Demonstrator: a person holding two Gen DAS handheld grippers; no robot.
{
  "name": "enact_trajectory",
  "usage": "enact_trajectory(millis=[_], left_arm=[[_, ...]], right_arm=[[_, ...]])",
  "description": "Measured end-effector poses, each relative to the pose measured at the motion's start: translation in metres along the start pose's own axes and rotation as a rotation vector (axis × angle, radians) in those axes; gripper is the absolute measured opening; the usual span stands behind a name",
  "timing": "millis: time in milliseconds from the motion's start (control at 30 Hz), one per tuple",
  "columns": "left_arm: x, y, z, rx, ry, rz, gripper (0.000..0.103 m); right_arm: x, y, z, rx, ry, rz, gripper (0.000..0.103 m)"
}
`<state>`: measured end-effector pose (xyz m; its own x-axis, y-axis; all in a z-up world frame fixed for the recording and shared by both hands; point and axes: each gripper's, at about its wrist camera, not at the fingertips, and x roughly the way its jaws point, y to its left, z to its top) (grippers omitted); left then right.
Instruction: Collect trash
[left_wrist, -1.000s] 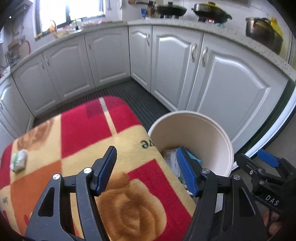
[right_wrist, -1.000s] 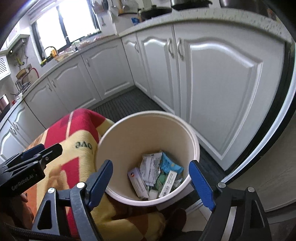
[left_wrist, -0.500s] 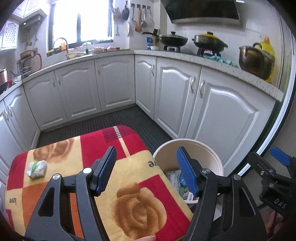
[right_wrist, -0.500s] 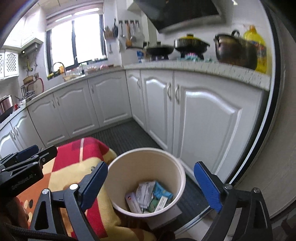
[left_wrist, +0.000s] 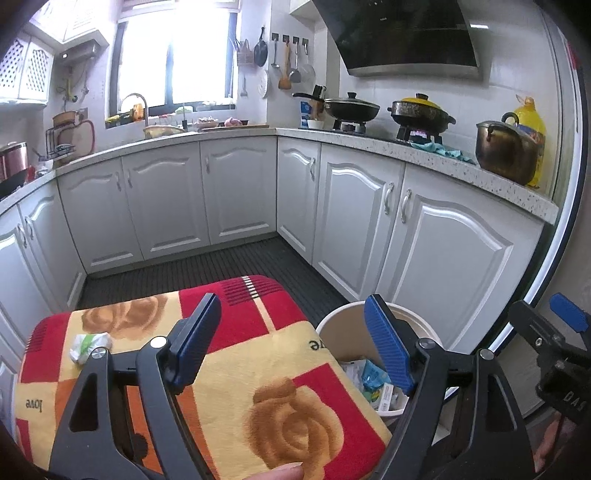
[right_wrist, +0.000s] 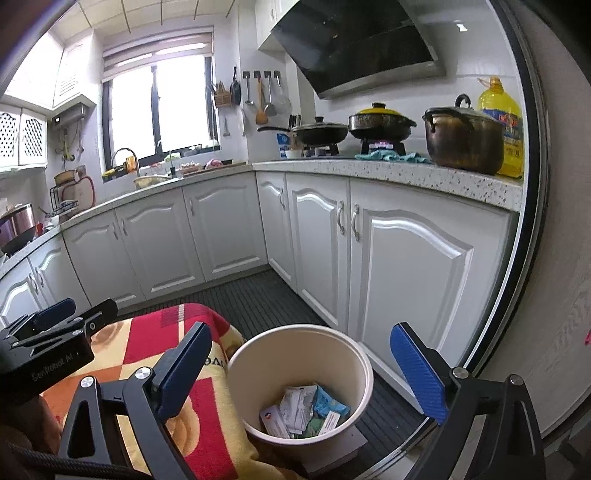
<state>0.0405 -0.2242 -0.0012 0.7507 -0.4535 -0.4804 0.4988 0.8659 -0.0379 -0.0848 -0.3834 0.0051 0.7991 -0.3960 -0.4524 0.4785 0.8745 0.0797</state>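
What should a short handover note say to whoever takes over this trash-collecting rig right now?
Left gripper: jaws opening, nothing between them.
Right gripper: jaws opening, nothing between them, above the bin.
Bin: on the floor beside the blanket; several wrappers already inside.
Left to do: one crumpled wrapper lies on the blanket's far left part. Pick it up and drop it in the bin.
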Motion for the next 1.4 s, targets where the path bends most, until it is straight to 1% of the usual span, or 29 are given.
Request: enact_trajectory(millis=[33,100,133,400,667,1400], left_arm=[[-0.001,0.001,0.000,-0.001,-0.003,0.002,0.079],[-0.002,0.002,0.000,-0.005,-0.008,0.006,0.079],[-0.002,0.003,0.000,-0.007,-0.011,0.007,0.079],[-0.009,0.004,0.001,-0.002,-0.045,0.010,0.079],[-0.010,0.003,0.000,0.004,-0.056,0.007,0.079],[-0.007,-0.003,0.001,0.016,-0.056,0.026,0.079]], right_arm=[[-0.001,0.000,0.001,0.000,-0.005,-0.001,0.097],[-0.004,0.001,0.001,0.000,-0.019,-0.007,0.102],[-0.005,0.002,0.002,-0.002,-0.022,-0.007,0.102],[-0.009,0.009,0.001,-0.028,-0.030,-0.013,0.102],[-0.014,0.009,0.002,-0.028,-0.046,-0.017,0.102],[-0.011,0.017,0.005,-0.034,-0.043,-0.001,0.102]])
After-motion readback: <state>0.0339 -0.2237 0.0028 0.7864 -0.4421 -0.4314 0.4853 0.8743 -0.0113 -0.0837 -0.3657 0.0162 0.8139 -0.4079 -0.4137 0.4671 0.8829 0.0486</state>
